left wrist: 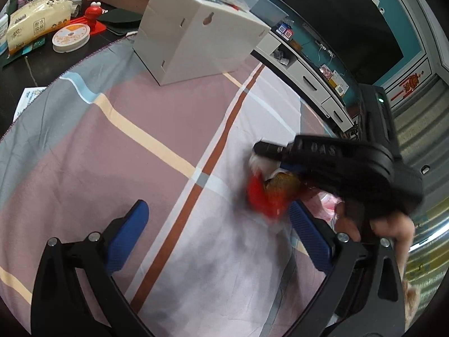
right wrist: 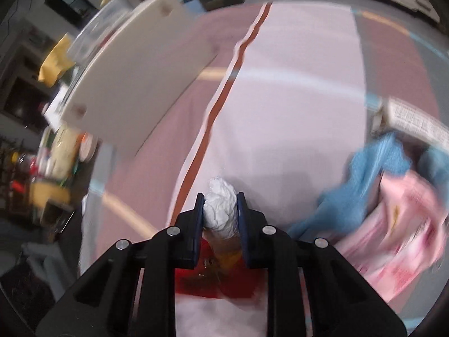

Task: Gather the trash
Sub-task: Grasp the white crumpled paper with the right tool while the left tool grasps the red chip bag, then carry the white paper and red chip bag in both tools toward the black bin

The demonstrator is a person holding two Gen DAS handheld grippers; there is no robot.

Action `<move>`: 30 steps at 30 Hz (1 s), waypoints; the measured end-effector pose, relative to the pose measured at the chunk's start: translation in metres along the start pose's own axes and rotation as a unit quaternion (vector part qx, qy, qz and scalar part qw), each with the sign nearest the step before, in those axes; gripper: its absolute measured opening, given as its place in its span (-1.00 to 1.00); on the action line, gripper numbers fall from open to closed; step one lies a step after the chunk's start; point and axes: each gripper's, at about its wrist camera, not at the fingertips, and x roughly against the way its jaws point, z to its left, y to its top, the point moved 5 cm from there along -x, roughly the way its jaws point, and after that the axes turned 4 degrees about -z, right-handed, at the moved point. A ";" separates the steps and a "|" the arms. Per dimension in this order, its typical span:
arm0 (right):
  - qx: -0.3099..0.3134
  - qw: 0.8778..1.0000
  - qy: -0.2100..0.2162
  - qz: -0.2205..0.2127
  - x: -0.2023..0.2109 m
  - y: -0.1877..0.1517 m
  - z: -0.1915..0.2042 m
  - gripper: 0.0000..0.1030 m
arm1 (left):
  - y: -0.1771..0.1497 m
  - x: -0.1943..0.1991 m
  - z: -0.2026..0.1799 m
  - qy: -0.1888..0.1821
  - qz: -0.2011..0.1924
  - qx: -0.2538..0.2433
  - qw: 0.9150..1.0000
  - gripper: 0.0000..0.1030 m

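Crumpled white paper wad (right wrist: 220, 209) clamped between right tool (right wrist: 219, 210) pads; glossy red-orange wrapper (right wrist: 213, 280) beneath. Left tool (left wrist: 221, 241) apart, empty, over striped cloth surface (left wrist: 157, 112).

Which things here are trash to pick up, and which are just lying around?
For the job: crumpled white tissue squeezed in the right hand-held gripper; red wrapper.

Just lying about: white box; blue cloth; red figurine; tape roll.
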 end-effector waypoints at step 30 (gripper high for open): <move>-0.063 0.964 -0.077 -0.248 0.191 -0.125 -0.089 -0.54 | -0.044 -0.051 -0.059 -0.041 0.038 -0.093 0.994 -0.70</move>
